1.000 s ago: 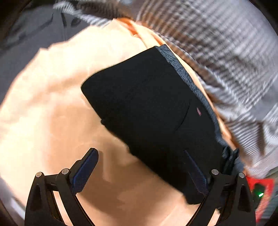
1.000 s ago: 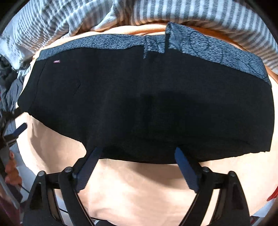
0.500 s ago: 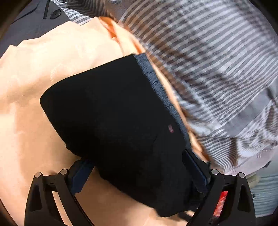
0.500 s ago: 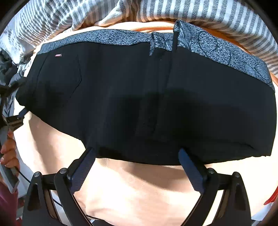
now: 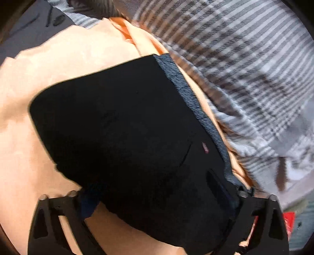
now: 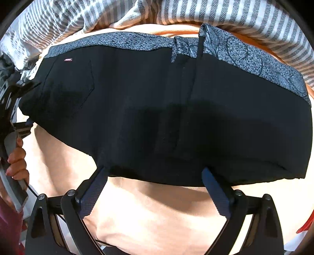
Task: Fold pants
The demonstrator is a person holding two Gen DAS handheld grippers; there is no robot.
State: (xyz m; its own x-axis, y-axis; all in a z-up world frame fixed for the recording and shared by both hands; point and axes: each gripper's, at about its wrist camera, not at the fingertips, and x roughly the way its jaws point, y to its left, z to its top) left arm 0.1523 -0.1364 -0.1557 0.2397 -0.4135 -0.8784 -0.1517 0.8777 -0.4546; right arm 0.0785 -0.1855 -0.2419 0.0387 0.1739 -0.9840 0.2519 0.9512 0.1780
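Note:
Black pants (image 6: pixel 157 109) with a grey patterned waistband (image 6: pixel 121 42) lie folded on a peach sheet (image 6: pixel 157 211). My right gripper (image 6: pixel 155 176) is open, its fingertips at the pants' near edge. My left gripper (image 5: pixel 153 186) is open, its jaws spread around the pants' end (image 5: pixel 127 125); the cloth covers the left fingertip. In the right wrist view the left gripper (image 6: pixel 17 94) shows at the pants' left end, near the small red label (image 6: pixel 68 59).
A grey-and-white striped blanket (image 6: pixel 196 13) lies bunched along the far side, right beside the waistband; it also fills the right of the left wrist view (image 5: pixel 245 68). A dark grey garment (image 5: pixel 29 25) lies at the far left. A hand (image 6: pixel 16 162) holds the left gripper's handle.
My left gripper has moved in over the pants' end, so the cloth now lies between its open fingers. My right gripper has crept slightly closer to the near edge.

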